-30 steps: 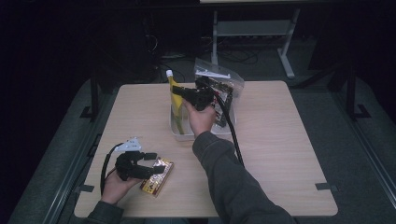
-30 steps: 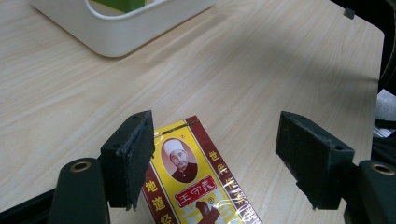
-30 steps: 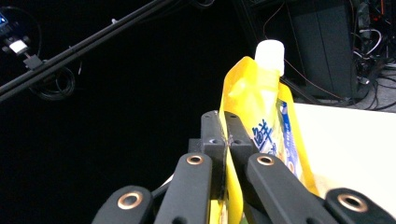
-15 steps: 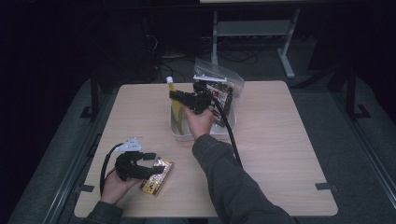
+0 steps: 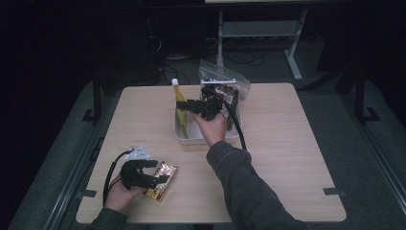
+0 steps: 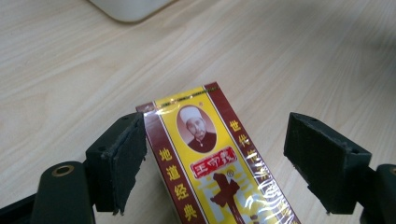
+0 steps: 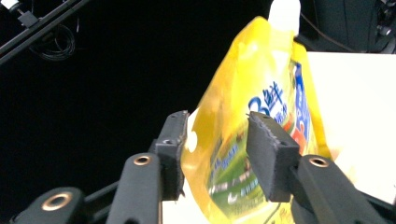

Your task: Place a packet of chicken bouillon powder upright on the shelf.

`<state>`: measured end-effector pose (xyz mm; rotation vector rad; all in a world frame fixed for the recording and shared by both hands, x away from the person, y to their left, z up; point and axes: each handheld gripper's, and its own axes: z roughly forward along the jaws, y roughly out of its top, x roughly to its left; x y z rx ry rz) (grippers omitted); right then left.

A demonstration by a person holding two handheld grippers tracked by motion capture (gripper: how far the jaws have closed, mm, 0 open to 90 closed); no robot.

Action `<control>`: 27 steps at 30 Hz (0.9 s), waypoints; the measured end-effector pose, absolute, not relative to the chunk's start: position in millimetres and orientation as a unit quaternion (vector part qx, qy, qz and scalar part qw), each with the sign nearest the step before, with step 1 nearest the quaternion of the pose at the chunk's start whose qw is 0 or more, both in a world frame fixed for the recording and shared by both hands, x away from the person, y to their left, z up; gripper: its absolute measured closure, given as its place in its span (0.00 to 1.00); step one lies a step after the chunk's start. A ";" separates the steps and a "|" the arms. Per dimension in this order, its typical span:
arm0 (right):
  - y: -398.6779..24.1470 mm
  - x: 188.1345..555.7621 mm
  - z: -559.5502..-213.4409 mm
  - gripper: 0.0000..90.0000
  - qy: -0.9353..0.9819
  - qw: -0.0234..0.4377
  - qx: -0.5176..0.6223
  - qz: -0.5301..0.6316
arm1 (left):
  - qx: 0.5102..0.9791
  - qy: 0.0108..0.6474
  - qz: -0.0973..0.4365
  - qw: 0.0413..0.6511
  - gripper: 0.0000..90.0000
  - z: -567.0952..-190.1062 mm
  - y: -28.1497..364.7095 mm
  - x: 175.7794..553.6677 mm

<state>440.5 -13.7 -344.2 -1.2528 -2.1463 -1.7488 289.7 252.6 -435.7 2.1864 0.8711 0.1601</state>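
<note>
Both tools have just opened — right tool (image 7: 215, 144) astride the pouch (image 7: 261, 116), left tool (image 6: 215, 154) astride the half-cropped box (image 6: 210, 163).

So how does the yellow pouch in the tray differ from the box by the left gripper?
The yellow pouch is a soft spouted bag with a white cap, standing upright in the white tray; the box is rigid, flat-sided and lies flat on the table. The pouch carries blue lettering, the box dark red borders and a portrait. Both are mainly yellow and glossy.

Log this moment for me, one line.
right gripper: fingers just opening, yellow pouch between, standing in white bin | left gripper: just opening, astride boxed packet on table
</note>
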 end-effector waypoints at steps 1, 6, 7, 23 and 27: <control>-15.7 439.9 -345.0 0.60 -0.705 0.060 -0.412 -0.574 | 0.857 0.342 0.065 0.380 0.23 -435.5 252.1 288.2; -22.1 435.1 -343.8 0.56 -0.710 0.072 -0.407 -0.570 | 0.859 0.345 0.076 0.370 0.22 -436.8 249.9 282.3; -24.5 433.9 -343.4 0.56 -0.712 0.076 -0.405 -0.569 | 0.860 0.345 0.077 0.367 0.22 -437.3 249.7 281.6; -39.8 409.1 -344.5 0.46 -0.730 0.089 -0.384 -0.559 | 0.863 0.362 0.084 0.342 0.22 -443.5 246.2 270.5; -40.4 404.8 -348.1 0.45 -0.737 0.092 -0.379 -0.552 | 0.867 0.363 0.087 0.330 0.22 -445.3 243.6 270.3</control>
